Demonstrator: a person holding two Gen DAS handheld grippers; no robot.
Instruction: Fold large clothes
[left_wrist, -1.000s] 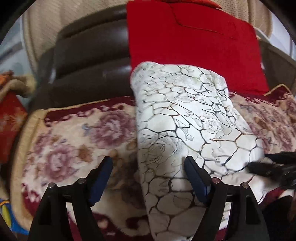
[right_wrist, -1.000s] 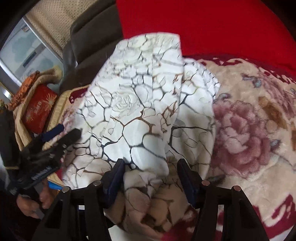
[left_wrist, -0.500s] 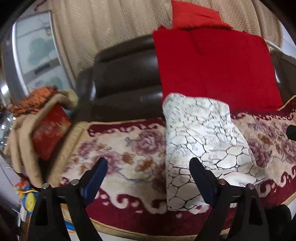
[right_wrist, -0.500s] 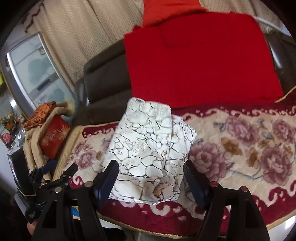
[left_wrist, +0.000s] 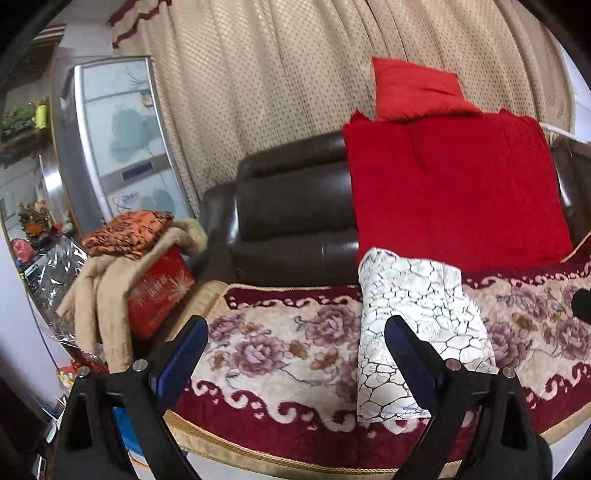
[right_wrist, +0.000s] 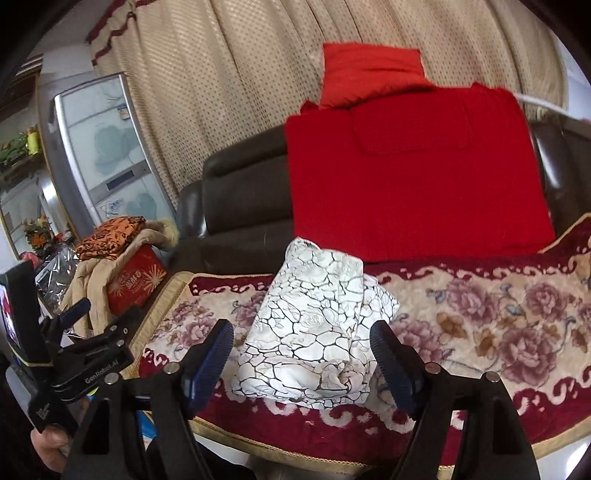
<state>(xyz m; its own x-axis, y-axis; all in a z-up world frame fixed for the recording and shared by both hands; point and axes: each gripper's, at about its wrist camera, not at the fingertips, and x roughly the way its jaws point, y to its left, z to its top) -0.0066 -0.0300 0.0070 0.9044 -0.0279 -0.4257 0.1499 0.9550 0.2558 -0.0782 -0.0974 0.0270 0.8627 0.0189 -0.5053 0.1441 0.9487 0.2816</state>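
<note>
A folded white garment (right_wrist: 314, 332) with a dark crackle pattern lies on a floral sofa cover (right_wrist: 480, 317) of cream and maroon, near the cover's front edge and left of its middle. Behind it a red blanket (right_wrist: 413, 177) hangs over the back of a dark brown leather sofa (right_wrist: 243, 192), with a red cushion (right_wrist: 369, 74) on top. Beige curtains (right_wrist: 229, 92) fill the wall behind. Both pairs of tongs are held in the air in front of the sofa, clear of the garment. The left tongs (left_wrist: 295, 345) are spread wide and opening, with nothing between their blue pads. The right tongs (right_wrist: 301, 349) are also opening and grasp nothing. To the left, a red box (right_wrist: 135, 278) sits under a tan coat (right_wrist: 96, 273) and an orange patterned cloth (right_wrist: 110, 236), beside a fridge (right_wrist: 103, 147).
</note>
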